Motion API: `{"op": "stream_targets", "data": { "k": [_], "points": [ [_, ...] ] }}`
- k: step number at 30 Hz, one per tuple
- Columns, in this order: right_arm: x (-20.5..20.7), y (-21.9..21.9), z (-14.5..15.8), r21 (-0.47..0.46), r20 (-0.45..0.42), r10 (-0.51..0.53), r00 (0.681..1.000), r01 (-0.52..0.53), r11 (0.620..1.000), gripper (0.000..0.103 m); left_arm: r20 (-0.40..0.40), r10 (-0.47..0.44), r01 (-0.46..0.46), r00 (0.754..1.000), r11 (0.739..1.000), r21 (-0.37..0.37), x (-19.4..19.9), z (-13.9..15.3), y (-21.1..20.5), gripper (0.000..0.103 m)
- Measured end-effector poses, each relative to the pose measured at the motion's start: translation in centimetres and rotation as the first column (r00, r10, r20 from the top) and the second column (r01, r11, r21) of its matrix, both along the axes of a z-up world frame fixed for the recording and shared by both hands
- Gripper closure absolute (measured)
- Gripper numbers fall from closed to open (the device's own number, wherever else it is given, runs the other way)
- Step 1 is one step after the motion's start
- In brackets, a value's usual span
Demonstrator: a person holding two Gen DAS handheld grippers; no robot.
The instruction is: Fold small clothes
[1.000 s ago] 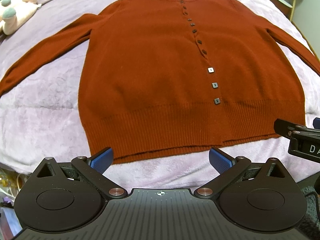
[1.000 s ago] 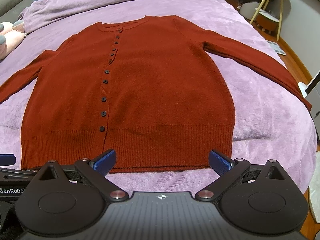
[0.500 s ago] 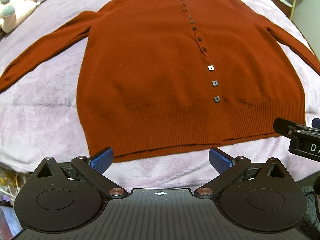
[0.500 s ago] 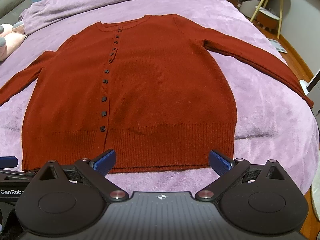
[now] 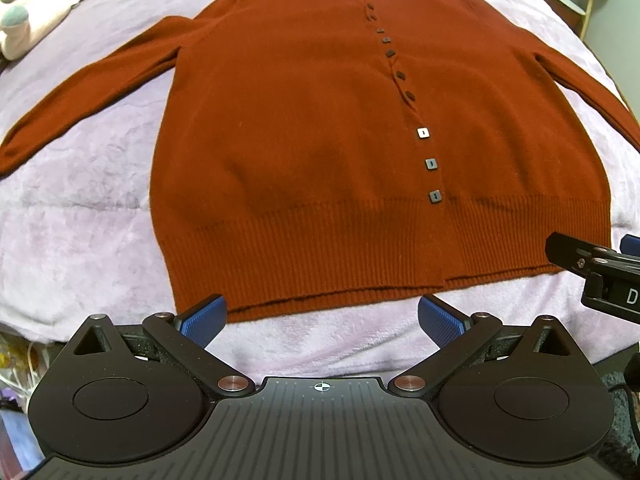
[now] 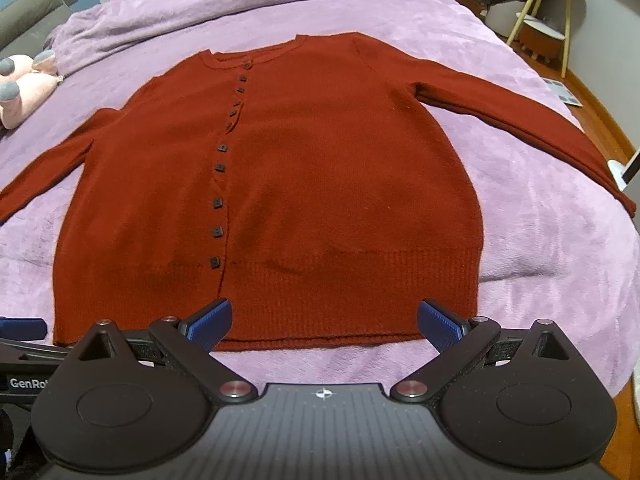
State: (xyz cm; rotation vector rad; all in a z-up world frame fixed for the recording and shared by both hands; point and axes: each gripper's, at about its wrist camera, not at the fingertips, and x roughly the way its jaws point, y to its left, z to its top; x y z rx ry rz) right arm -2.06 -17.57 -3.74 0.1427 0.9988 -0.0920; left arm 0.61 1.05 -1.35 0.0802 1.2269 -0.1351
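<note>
A rust-red buttoned cardigan [image 5: 304,128] lies flat, front up, on a purple blanket [image 5: 80,232], sleeves spread out to both sides. It also shows in the right wrist view [image 6: 328,184]. My left gripper [image 5: 322,316] is open and empty, hovering just before the hem on its left half. My right gripper [image 6: 325,320] is open and empty, just before the hem on its right half. The right gripper's body shows at the left wrist view's right edge [image 5: 600,276].
A pink plush toy [image 6: 20,92] lies at the far left of the bed. Bunched purple bedding [image 6: 240,4] lies beyond the collar. A yellow-legged side table [image 6: 548,20] and wooden floor are to the right of the bed.
Both grippers have crept slightly forward toward the cardigan's hem. The jaws have stayed open and the cardigan has not moved.
</note>
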Motion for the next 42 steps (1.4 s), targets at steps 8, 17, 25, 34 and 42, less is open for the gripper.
{"op": "stream_targets", "data": {
  "k": [8,17,25,34,42],
  "points": [
    [-1.4,-3.2,-0.6,0.199,0.251,-0.027,0.968,-0.024,0.98,0.004,-0.012,-0.005,0.005,1.0,0.999,-0.053,0.8,-0.6,0.4,0.0],
    [0.6,-17.9,-3.6,0.465,0.295,-0.444,0.846,0.279,0.84,0.004,0.124,-0.012,0.025,0.992,0.995,-0.1,5.4,-1.2,0.3,0.0],
    [0.1,-32.6,-8.3,0.677,0.188,-0.858,0.477,0.57,0.465,0.054,0.233,-0.015,0.028,0.972,0.998,-0.053,10.0,-4.3,-1.3,0.0],
    [1.6,-37.8,-12.7,0.737,0.137,-0.936,0.325,0.598,0.316,0.066,0.229,0.031,-0.003,0.973,0.992,-0.124,11.2,-6.5,-0.1,0.0],
    [3.8,-38.1,-11.0,0.526,0.215,-0.881,0.422,0.71,0.468,0.097,0.26,0.007,0.034,0.966,0.987,-0.155,10.6,-6.4,0.5,0.0]
  ]
}}
